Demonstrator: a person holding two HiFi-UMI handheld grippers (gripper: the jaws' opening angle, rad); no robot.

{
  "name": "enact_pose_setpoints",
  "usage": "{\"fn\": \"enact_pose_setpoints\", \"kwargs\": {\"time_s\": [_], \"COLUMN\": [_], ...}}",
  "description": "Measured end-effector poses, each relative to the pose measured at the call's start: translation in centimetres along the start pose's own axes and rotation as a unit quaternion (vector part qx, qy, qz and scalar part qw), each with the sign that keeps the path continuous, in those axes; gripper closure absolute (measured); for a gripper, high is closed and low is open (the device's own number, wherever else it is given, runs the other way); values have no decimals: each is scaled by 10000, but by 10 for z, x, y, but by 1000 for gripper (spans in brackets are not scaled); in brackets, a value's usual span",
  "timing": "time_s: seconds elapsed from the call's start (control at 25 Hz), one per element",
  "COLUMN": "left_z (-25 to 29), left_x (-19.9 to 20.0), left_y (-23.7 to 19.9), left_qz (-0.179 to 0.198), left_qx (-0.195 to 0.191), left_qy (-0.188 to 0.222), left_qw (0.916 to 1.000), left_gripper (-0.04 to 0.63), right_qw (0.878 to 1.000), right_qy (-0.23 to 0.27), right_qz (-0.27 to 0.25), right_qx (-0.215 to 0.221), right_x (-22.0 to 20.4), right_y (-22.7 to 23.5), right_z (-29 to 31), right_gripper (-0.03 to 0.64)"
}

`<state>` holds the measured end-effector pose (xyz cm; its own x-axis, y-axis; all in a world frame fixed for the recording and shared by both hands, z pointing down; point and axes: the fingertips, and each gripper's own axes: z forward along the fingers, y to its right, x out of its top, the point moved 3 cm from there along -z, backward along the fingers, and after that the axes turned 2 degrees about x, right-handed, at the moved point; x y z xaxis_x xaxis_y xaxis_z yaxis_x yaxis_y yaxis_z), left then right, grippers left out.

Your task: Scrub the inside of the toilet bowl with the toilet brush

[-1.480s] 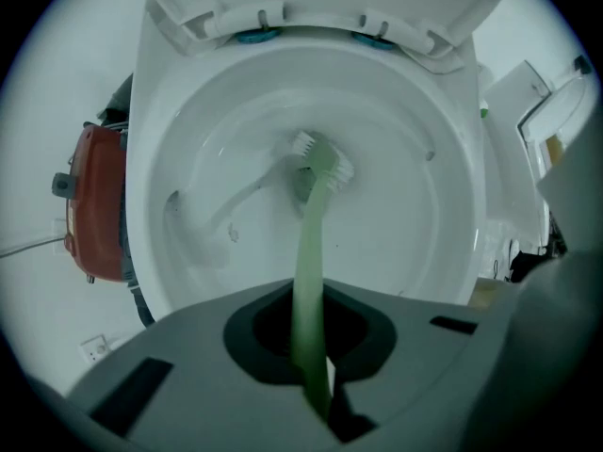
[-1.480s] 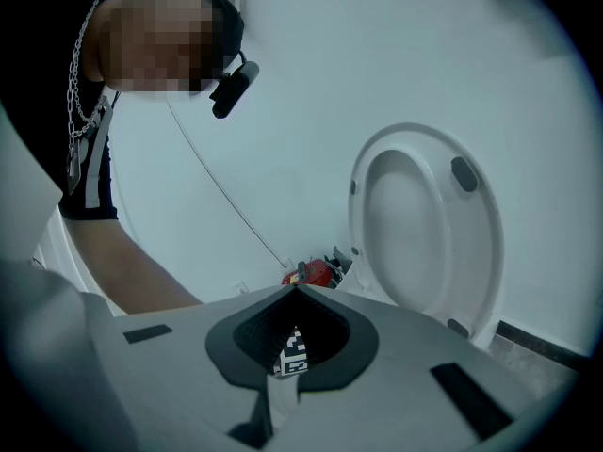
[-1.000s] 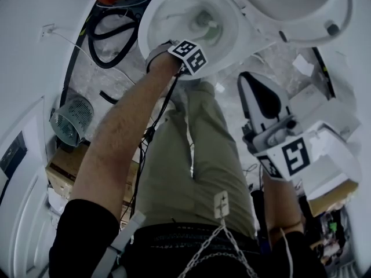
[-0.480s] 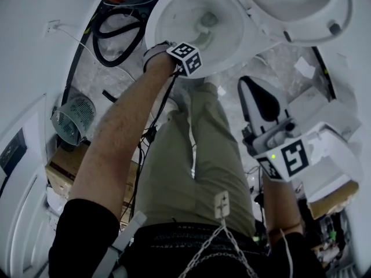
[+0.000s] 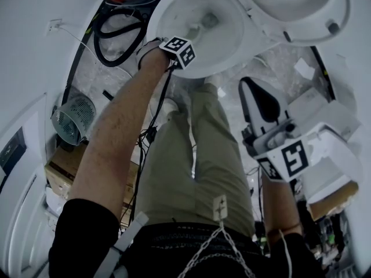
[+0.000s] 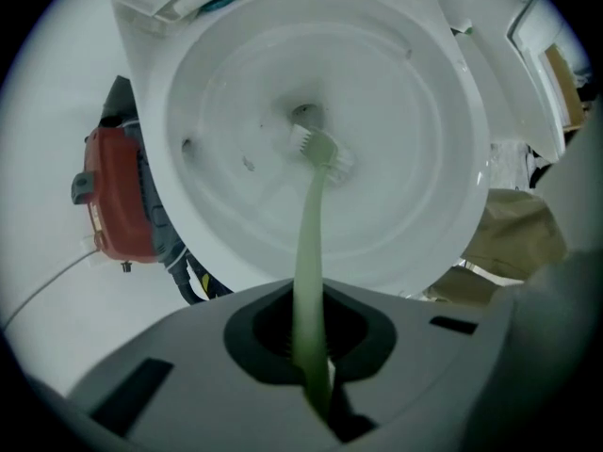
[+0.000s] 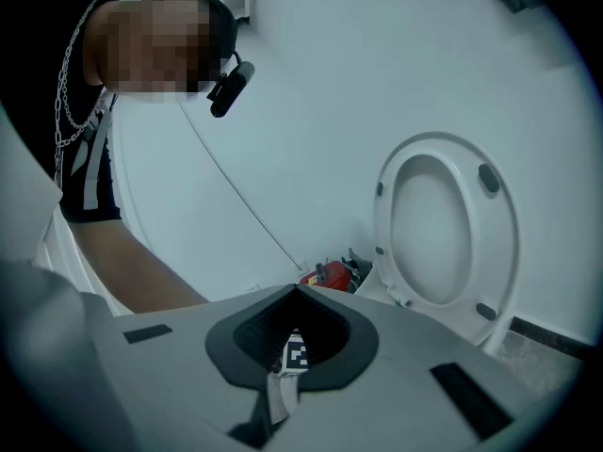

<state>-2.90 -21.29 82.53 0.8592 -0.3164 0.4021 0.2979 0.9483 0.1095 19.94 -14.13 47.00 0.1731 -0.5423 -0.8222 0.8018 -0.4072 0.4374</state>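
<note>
Left hand-held gripper (image 6: 311, 347) drifts toward upper left of frame, clamped on toilet brush (image 6: 314, 205), bristles at toilet bowl (image 6: 443, 186) drain. Right hand-held gripper (image 7: 283, 375) closed, empty. Risk: hard push twists thin handle in jaws.

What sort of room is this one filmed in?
Most likely a small bathroom or toilet room: a white toilet bowl with its seat raised, a green toilet brush reaching into the bowl, and plain white walls close around.
</note>
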Motion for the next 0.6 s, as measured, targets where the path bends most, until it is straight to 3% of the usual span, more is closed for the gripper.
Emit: {"fn": "enact_pose_setpoints", "kwargs": {"time_s": [0.24, 0.4, 0.48, 0.6], "left_z": [-3, -19, -33, -56], "left_x": [-9, -13, -17, -30], "left_y": [-8, -4, 4, 20], "left_qz": [-754, -999, -1253, -1732], "left_qx": [-240, -432, -669, -1186], "left_qy": [223, 899, 1368, 2165], "left_qw": [9966, 9900, 9804, 9534], "left_gripper": [595, 595, 595, 595], "right_qw": [10000, 9999, 9999, 9996], "right_qy": [46, 57, 37, 49], "right_qz": [65, 47, 19, -41], "right_qx": [-50, -86, -139, -279], "right_x": [2, 0, -4, -7], "right_y": [-1, -5, -8, -16], "right_z": [-6, -10, -12, -14], "right_gripper": [626, 626, 626, 626]}}
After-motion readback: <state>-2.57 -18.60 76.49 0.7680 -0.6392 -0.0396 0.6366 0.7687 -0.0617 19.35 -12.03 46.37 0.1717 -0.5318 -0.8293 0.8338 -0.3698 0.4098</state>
